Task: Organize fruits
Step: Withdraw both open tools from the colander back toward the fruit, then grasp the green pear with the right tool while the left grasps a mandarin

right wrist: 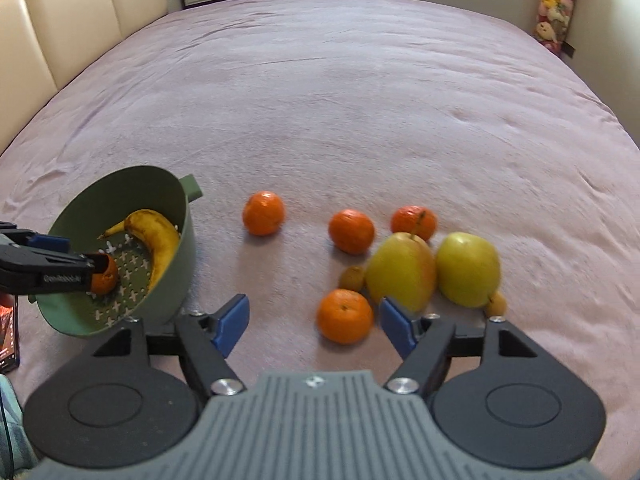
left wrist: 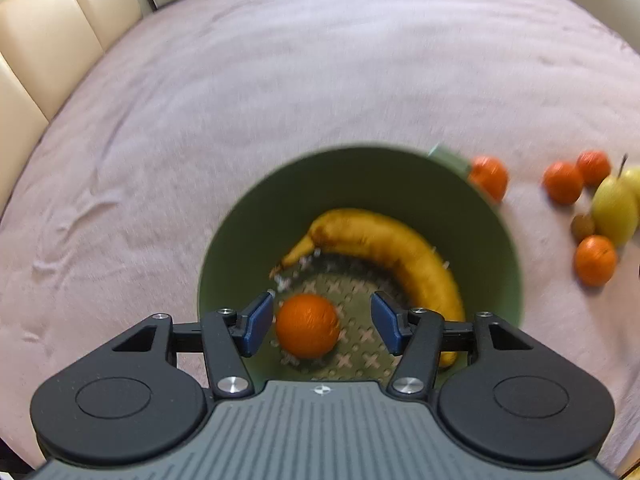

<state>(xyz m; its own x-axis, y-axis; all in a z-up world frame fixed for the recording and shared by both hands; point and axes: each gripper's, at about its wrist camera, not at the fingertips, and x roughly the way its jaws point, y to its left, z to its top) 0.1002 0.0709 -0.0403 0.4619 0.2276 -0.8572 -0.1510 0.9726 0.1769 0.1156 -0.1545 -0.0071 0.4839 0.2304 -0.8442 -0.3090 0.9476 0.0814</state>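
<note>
A green colander bowl (left wrist: 500,240) holds a banana (left wrist: 392,244) and a mandarin (left wrist: 307,331). My left gripper (left wrist: 323,322) is open over the bowl, with the mandarin between its blue pads and nearer the left one. In the right wrist view the bowl (right wrist: 180,236) is at the left, with the banana (right wrist: 160,236) and mandarin (right wrist: 105,278) in it and the left gripper (right wrist: 60,260) beside it. My right gripper (right wrist: 314,322) is open and empty, just before a mandarin (right wrist: 345,316). Other mandarins (right wrist: 264,213), (right wrist: 351,230), (right wrist: 414,222) and two yellow-green apples (right wrist: 400,272), (right wrist: 468,268) lie on the bed.
A pinkish bedspread (right wrist: 360,100) covers the whole surface. A cream padded headboard (right wrist: 60,20) runs along the left. Two small brownish fruits (right wrist: 353,278), (right wrist: 496,304) lie by the apples. A dark phone (right wrist: 10,332) lies at the left edge. Plush toys (right wrist: 554,4) hang at the far right.
</note>
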